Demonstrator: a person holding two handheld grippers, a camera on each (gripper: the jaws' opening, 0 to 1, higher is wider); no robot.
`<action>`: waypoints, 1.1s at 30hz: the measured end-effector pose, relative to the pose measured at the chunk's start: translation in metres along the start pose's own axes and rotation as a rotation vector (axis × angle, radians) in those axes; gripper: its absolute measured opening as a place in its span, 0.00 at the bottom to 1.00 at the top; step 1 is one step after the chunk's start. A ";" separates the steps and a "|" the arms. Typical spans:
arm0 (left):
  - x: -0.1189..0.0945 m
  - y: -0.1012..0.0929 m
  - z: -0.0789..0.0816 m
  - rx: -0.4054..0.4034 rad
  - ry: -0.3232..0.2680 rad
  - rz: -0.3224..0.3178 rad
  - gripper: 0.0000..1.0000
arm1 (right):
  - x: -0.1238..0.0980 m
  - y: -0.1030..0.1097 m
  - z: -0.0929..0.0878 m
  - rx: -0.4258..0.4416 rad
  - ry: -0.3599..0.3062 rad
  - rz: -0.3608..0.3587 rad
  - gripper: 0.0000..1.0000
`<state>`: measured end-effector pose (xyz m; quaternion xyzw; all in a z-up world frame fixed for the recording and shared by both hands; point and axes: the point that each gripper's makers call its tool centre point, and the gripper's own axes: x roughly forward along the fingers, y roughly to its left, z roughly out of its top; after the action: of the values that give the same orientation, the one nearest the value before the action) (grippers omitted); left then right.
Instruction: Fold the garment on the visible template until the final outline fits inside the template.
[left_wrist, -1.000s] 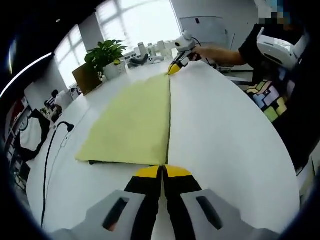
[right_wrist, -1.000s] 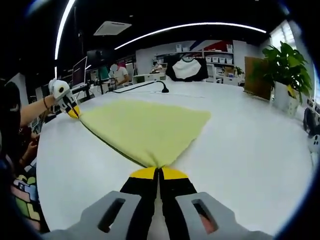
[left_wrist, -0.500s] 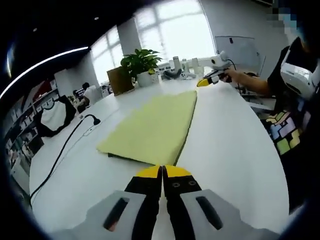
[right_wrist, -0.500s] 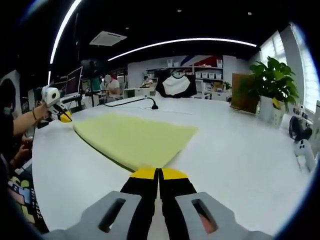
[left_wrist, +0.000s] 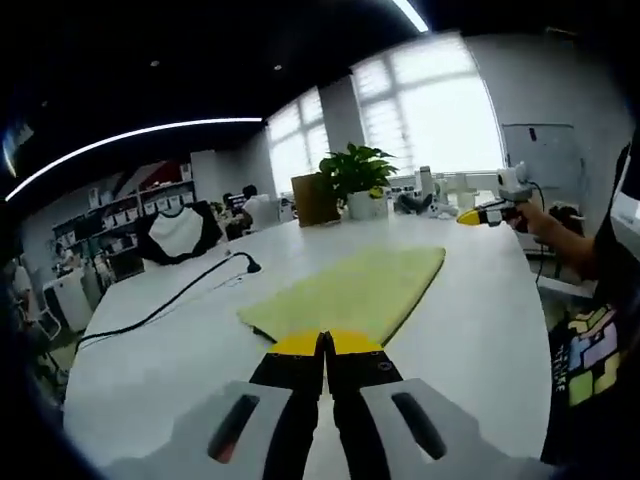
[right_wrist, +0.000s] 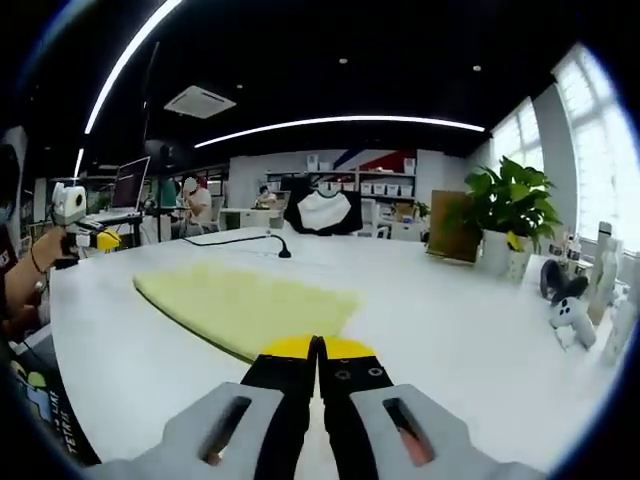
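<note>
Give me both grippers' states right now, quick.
Left gripper: jaws shut, holding nothing, clear of the yellow garment.
Right gripper: jaws shut, holding nothing.

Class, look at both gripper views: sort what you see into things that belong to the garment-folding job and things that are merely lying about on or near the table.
Belongs to the job:
- yellow garment, lying flat on the white table
- left gripper, fingers together
- right gripper, fingers together

Just lying about:
- potted plant
- black cable
- black-and-white shirt on display behind the table
</note>
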<state>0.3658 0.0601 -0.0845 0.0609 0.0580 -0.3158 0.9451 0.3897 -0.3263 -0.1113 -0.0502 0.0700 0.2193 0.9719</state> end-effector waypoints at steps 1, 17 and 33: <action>-0.003 -0.001 0.005 -0.031 -0.018 0.007 0.01 | -0.003 0.001 0.004 -0.001 -0.014 -0.009 0.00; -0.074 -0.018 0.051 -0.107 -0.231 0.185 0.03 | -0.046 0.020 0.030 0.051 -0.068 -0.050 0.00; -0.125 -0.003 0.058 -0.098 -0.268 0.397 0.22 | -0.066 0.032 0.035 0.026 -0.076 -0.021 0.15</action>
<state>0.2687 0.1223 -0.0093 -0.0172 -0.0656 -0.1261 0.9897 0.3203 -0.3205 -0.0686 -0.0300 0.0354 0.2099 0.9766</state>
